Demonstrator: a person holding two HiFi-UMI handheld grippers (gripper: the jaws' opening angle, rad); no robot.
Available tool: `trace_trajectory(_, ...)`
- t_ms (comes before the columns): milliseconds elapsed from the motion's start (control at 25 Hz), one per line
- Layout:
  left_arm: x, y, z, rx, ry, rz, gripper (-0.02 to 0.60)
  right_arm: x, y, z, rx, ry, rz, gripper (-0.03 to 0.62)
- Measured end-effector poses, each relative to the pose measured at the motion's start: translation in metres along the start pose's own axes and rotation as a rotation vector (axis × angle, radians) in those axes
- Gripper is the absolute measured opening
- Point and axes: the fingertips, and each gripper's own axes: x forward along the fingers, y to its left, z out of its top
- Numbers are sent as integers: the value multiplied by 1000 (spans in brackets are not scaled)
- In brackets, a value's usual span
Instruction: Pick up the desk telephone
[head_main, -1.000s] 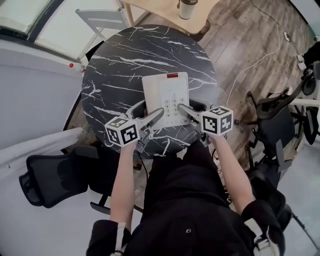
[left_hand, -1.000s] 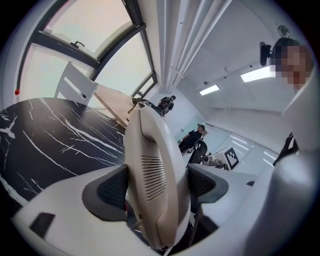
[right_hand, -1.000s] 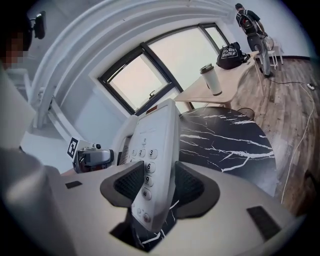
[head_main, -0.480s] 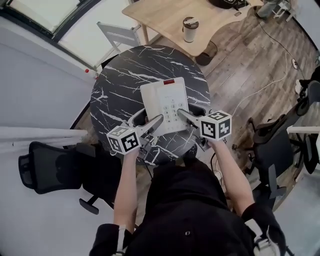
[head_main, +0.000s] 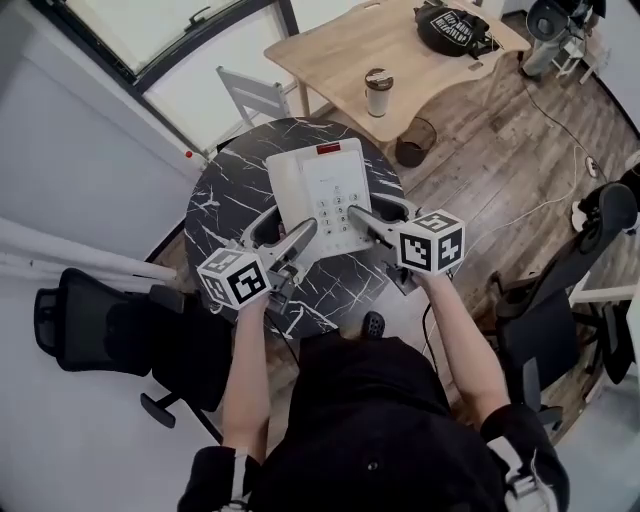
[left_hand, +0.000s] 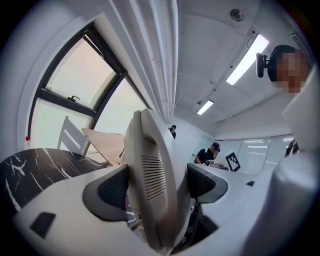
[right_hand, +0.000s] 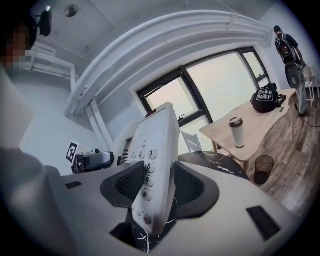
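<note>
Nearest, the person's two forearms are reaching out from the body, each hand carrying one gripper. The left gripper (head_main: 283, 232) is biting on the left edge of the white plastic desk telephone (head_main: 325, 190). In the left gripper view its jaws are clamped on the ribbed handset side (left_hand: 152, 180), with both dark pads pressing the casing. The right gripper (head_main: 376, 213) is doing the same on the right edge. In the right gripper view its jaws are closed on the keypad side (right_hand: 156, 165), one pad on the button face and one behind it.

The telephone is sitting between the two grippers, over the near half of the round black marble-patterned surface (head_main: 215, 210). From the right gripper view, where dark marble is showing below its lower edge, it is looking clear of that surface rather than resting on it.

So the lift itself is the step in hand, and the pick-up is looking nearly complete. The next move is calling for both hands travelling together with even pressure, the body staying flat so the handset is not slipping from its cradle.

Farther off, a pale wooden desk (head_main: 340, 50) is carrying a lidded cup (head_main: 378, 92).
</note>
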Motion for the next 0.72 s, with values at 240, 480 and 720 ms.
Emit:
trace_trajectory(240,-8,-25,21,35,-44,-13,383,-20,18,25,-56,-56,1,202)
trace_trajectory(480,-21,-47,40,93,-83,-10,382,-36,37,42,-92,-90,28,199)
trace_trajectory(720,-31,-60,48,104,-125,-10,379,-47,51,54,-151,-113,29,196)
